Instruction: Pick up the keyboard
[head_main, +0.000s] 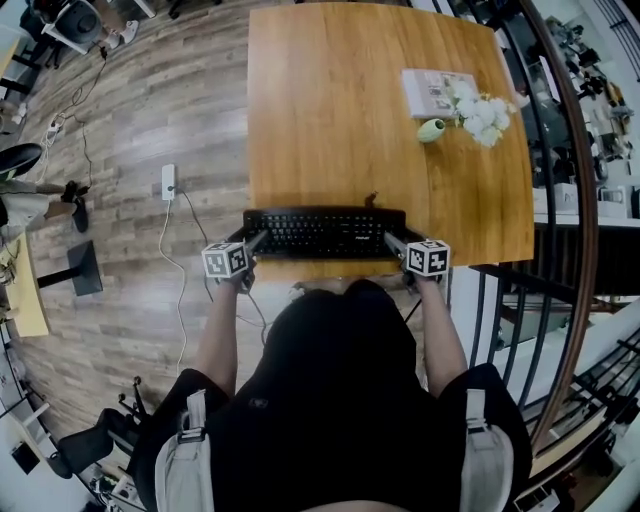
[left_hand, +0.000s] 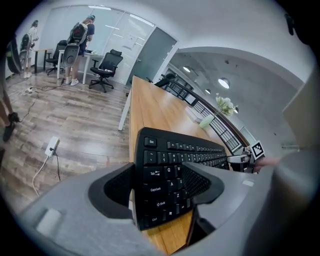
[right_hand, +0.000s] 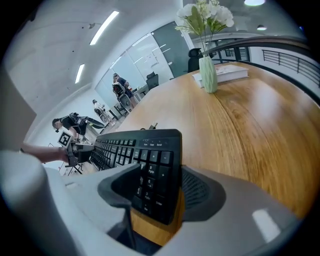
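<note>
A black keyboard (head_main: 325, 232) lies flat along the near edge of the wooden table (head_main: 330, 110). My left gripper (head_main: 258, 240) straddles its left end. In the left gripper view one jaw lies over the letter keys of the keyboard (left_hand: 175, 160) and the other stands just off its left edge, a thin gap showing, so the left gripper (left_hand: 159, 167) is open. My right gripper (head_main: 393, 240) straddles the right end. In the right gripper view one jaw reaches over the number pad of the keyboard (right_hand: 145, 150), the other sits beside the edge, and the right gripper (right_hand: 160, 172) is open.
A green vase with white flowers (head_main: 432, 130) (right_hand: 208, 75) and a book (head_main: 435, 90) sit at the table's far right. A black railing (head_main: 560, 200) runs along the right. A power strip (head_main: 168, 182) with cables lies on the floor at left. People and office chairs (left_hand: 105, 67) stand far off.
</note>
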